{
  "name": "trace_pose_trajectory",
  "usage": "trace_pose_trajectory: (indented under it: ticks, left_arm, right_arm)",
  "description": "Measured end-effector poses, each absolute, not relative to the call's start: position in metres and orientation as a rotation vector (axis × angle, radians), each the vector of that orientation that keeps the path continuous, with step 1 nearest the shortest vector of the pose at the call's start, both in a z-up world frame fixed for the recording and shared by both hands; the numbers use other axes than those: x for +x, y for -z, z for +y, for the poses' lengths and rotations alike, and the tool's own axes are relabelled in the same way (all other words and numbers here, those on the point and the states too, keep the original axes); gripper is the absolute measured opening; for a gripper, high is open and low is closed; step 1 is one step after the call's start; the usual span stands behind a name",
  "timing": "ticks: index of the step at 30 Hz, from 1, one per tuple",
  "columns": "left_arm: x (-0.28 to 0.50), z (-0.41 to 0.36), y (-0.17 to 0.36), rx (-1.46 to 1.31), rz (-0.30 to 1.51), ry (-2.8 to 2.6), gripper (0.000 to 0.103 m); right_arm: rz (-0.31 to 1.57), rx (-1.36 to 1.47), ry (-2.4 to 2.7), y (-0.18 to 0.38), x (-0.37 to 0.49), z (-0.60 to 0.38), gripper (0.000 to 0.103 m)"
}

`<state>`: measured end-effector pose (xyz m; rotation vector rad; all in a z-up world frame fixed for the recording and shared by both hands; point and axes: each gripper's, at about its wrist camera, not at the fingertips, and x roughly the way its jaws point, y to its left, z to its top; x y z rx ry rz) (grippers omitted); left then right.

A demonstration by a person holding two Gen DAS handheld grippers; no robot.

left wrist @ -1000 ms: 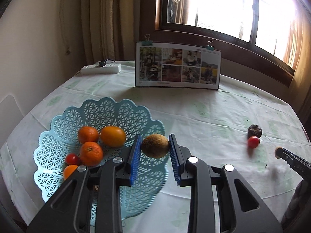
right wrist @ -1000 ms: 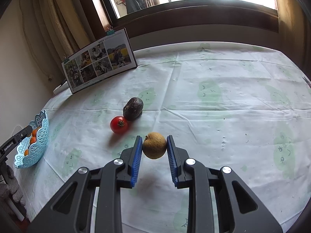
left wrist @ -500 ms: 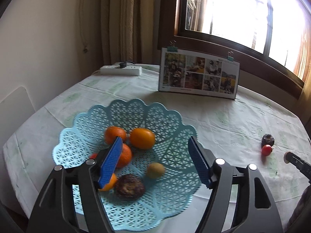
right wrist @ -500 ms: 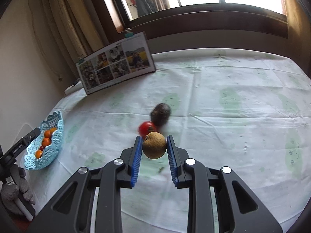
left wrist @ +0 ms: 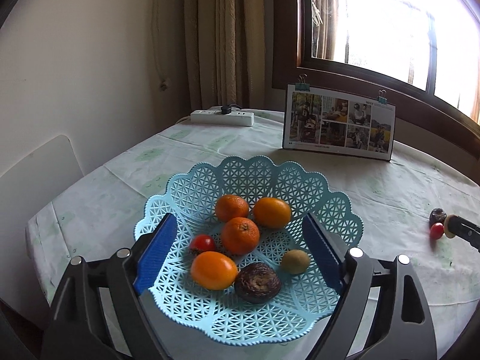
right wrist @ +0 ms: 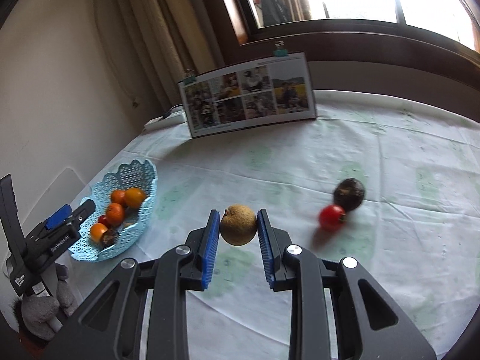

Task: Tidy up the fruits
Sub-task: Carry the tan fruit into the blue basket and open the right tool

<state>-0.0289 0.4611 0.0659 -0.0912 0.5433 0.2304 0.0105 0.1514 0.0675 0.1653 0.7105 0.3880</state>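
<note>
Basket [left wrist: 270,177] w/ 7 fruits (R gripper [right wrist: 238,225] holds 1)

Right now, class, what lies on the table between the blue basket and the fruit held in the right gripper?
Nothing: in the right wrist view only bare tablecloth separates the blue basket from the brown fruit clamped in the right gripper.

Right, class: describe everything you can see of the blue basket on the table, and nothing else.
The blue basket is a shallow, pale blue bowl that looks like moulded plastic, with open lattice walls and a scalloped rim. It sits upright on the tablecloth near the table's edge. Inside lie four orange citrus fruits, a small red tomato, a brown kiwi and a dark wrinkled fruit. The left gripper is open, its blue pads spread either side of the bowl; whether they touch it is unclear.
</note>
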Motion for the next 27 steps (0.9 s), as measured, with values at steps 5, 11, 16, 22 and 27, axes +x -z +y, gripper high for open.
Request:
trace_pose_trajectory:
  ticks: [5, 11, 16, 22, 27]
  left_arm:
    - [-0.031, 0.474, -0.063, -0.112, 0.545, -0.243, 0.088]
    - [-0.034, 0.49, -0.058, -0.139, 0.544, -0.28, 0.095]
    - [-0.034, 0.495, -0.057, -0.135, 0.545, -0.292, 0.097]
    - [-0.035, 0.497, -0.058, -0.132, 0.546, -0.299, 0.099]
    - [-0.033, 0.496, -0.058, -0.127, 0.553, -0.298, 0.1]
  right_arm:
    - [0.71, 0.134, -0.463, -0.074, 0.015, 0.19, 0.026]
    - [0.709, 0.102, -0.549, -0.078, 0.023, 0.239, 0.026]
    - [0.723, 0.075, -0.605, -0.076, 0.028, 0.272, 0.026]
    - [0.734, 0.052, -0.62, -0.068, 0.034, 0.293, 0.027]
    - [0.73, 0.078, -0.592, -0.066, 0.037, 0.283, 0.039]
